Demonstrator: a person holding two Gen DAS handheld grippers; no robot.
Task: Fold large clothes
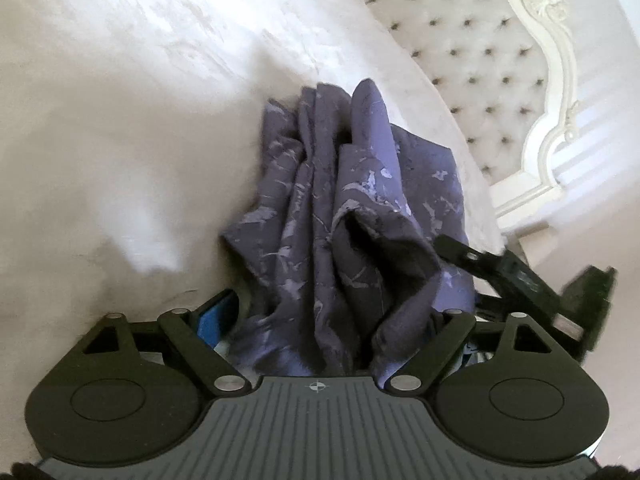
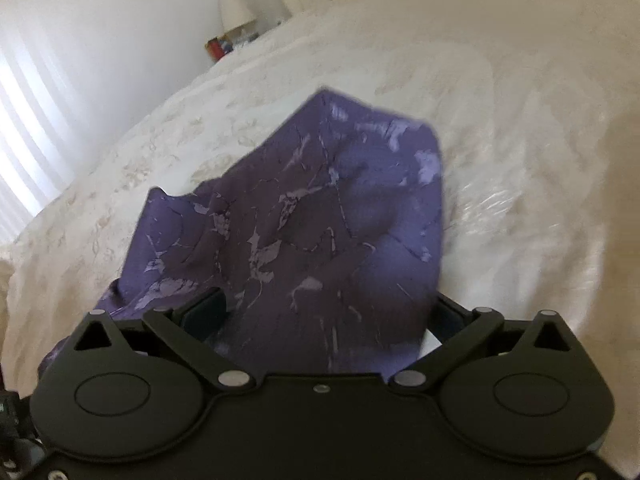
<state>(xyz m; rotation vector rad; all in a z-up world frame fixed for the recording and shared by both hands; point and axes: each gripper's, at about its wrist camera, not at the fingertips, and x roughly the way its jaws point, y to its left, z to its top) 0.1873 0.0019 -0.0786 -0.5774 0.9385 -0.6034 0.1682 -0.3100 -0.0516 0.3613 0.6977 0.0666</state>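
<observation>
A dark purple cloth garment with a pale lilac marbled print [image 1: 340,216] lies bunched on a bed covered by a cream embossed bedspread [image 1: 132,128]. In the left wrist view the garment stands in upright folds directly ahead of the left tool [image 1: 332,320], its lower edge falling between the two black fingers; a blue pad [image 1: 218,316] shows on the inner face of one finger. The fingers stand wide apart, with the cloth bunched in the gap, and whether the pads press on it cannot be told. To the right of the garment the black frame of the right tool [image 1: 516,276] reaches in at an angle, just beside the cloth's edge. Behind the bed rises a cream button-tufted headboard with a carved white frame [image 1: 492,60].

In the right wrist view the same garment [image 2: 304,216] spreads flatter across the bedspread [image 2: 520,160], one corner pointing away from the camera, its near edge draped between the fingers of the right tool [image 2: 324,320]. These fingers are spread wide, with the cloth loose between them. Far back by the wall stand a white lampshade [image 2: 234,10] and a small red box [image 2: 218,46]
</observation>
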